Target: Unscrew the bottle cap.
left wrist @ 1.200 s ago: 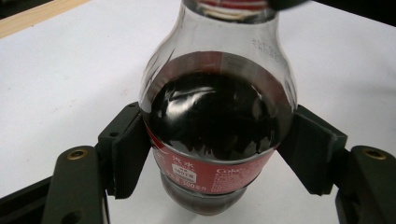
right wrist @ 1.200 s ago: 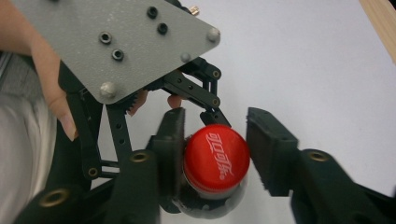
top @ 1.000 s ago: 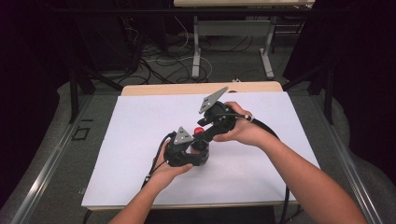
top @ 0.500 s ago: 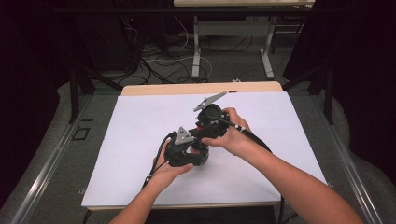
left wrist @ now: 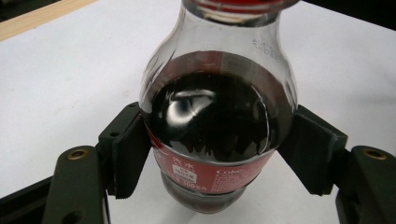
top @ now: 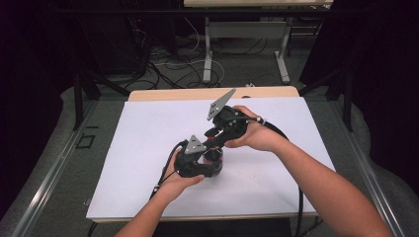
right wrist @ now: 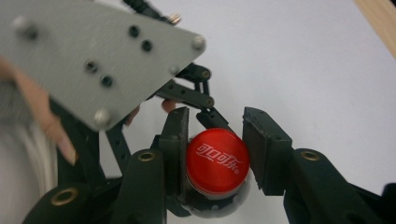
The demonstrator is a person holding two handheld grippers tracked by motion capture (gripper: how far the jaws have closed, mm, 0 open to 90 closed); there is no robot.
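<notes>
Standing bottle [left wrist: 217, 121], dark cola inside, red cap [right wrist: 218, 161]

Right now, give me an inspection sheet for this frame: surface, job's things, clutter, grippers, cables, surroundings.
Surface: white sheet over a wooden table top, whose far edge is bare.
Job's things: small cola bottle, upright on the sheet, dark liquid inside, red cap still on.
Clutter: nothing seen.
Grippers: left gripper clamped on the bottle's body at the label; right gripper above it, its jaws have just closed on the cap.
Cables: one black cable trails from the left gripper, one from the right along the forearm; loose leads on the floor beyond the table.
Surroundings: dark room, legs of another table behind, grey floor.
</notes>
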